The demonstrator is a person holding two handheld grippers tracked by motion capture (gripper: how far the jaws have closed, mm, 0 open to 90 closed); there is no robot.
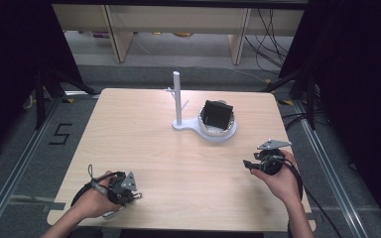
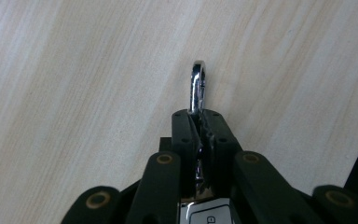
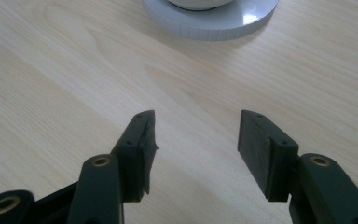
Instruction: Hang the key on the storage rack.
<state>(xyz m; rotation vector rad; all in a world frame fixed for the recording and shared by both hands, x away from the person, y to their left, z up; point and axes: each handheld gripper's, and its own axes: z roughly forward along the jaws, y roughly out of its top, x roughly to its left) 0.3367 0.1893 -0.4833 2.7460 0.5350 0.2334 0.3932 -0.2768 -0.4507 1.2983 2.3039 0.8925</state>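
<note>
- A white dish (image 1: 226, 134) sits at the far middle of the desk (image 1: 178, 163), a little right of center, and a black boxy object (image 1: 216, 115) stands tilted inside it.
- The dish is joined on its left to a white stand (image 1: 177, 101), an upright post with short side pegs.
- In the right gripper view the round white rim (image 3: 214, 23) of the dish lies at the top, well beyond the jaws.
- The left gripper (image 1: 124, 187) is low over the near left part of the desk, close to the near edge, held in the person's left hand (image 1: 95, 201).
- Its jaws are clamped together on a shiny metal ring (image 2: 196, 86), which sticks out past the tips over bare wood; a silver tag-like piece (image 2: 205, 212) shows behind the jaws, too cut off to identify.
- The right gripper (image 1: 265, 161) is over the right side of the desk, near the right edge, held in the right hand (image 1: 280, 181).
- Its jaws stand wide apart with nothing between them, bare wood beneath.
- The wide middle of the desk, between the two grippers and the dish, is open wood.
- Beyond the desk edges lie grey floor, black frame legs and cables; a "5" (image 1: 59, 134) is marked on the floor at left.
</note>
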